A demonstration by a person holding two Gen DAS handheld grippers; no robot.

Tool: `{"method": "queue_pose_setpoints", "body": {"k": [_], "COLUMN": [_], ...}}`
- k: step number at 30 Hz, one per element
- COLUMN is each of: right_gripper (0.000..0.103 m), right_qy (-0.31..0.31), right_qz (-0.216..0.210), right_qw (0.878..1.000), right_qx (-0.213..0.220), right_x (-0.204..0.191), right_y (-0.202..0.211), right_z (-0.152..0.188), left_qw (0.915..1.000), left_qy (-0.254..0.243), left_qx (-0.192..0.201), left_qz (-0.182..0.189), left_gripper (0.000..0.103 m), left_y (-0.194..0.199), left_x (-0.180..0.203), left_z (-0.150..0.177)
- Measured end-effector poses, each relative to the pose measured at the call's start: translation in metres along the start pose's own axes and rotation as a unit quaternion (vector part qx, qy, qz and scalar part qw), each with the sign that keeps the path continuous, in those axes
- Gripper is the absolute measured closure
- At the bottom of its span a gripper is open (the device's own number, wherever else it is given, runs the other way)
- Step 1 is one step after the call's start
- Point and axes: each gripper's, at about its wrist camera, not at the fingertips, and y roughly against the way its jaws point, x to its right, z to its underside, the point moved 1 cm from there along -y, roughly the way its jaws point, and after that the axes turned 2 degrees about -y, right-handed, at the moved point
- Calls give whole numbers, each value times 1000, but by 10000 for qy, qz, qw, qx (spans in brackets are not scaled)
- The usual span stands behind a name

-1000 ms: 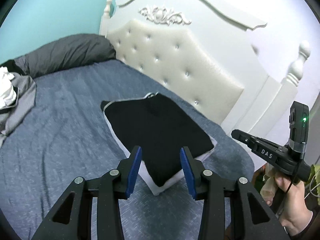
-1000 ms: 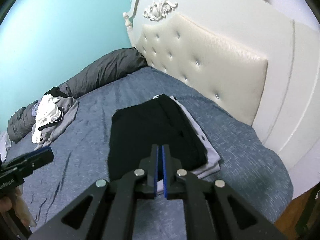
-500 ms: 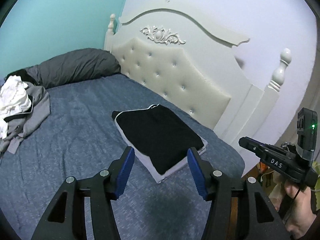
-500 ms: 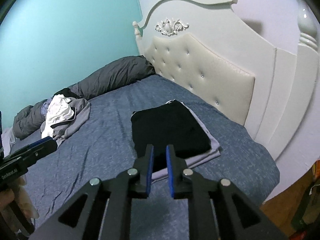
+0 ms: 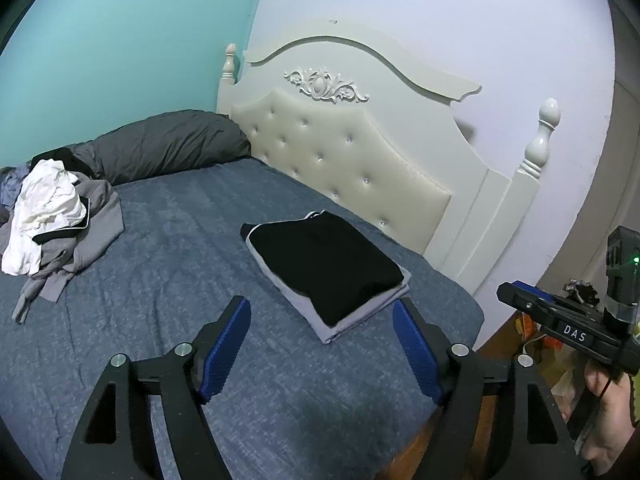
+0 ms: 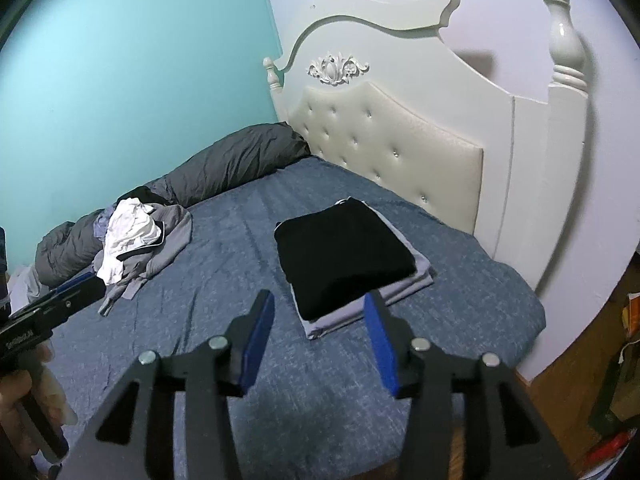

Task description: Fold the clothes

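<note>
- Since a second ago both grippers have pulled back from the folded pile, which now looks smaller and farther off, and the right gripper point(image 6: 320, 340), whose jaws were pressed together then, now has them wide apart.
- The black garment point(image 5: 324, 264) lies folded flat on top of a folded grey garment point(image 5: 360, 316), near the headboard point(image 5: 340, 160) side of the bed point(image 5: 180, 280).
- We count two folded pieces in this pile.
- The loose heap point(image 5: 56, 224) lies well apart by the dark duvet point(image 5: 168, 144); we see at least one white and one grey piece there, and more we cannot count.
- We judge the cloth soft, light and limp; it will sag when lifted, so it is better to pinch it at two corners or along one hem.
- The left gripper point(image 5: 320, 344) also has its jaws wide apart and holds nothing; the right holds nothing either.
- Two grippers, each held in one hand point(image 5: 608, 420).
</note>
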Motion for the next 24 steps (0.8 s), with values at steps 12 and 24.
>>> {"method": "queue_pose_setpoints", "body": {"k": [12, 24], "right_gripper": [15, 1], "right_qy": [82, 94], "right_qz": [182, 287], "right_qw": [9998, 9991], "right_qx": [62, 284], "right_x": [-22, -38], "right_y": [39, 66], "right_z": [24, 40], "left_qw": [9998, 9996], "left_qy": [-112, -37], "left_qx": [121, 180], "left_qz": [-97, -212], "left_gripper": [0, 0], "left_y": [37, 65], "left_x": [11, 9], "left_z": [16, 30]}}
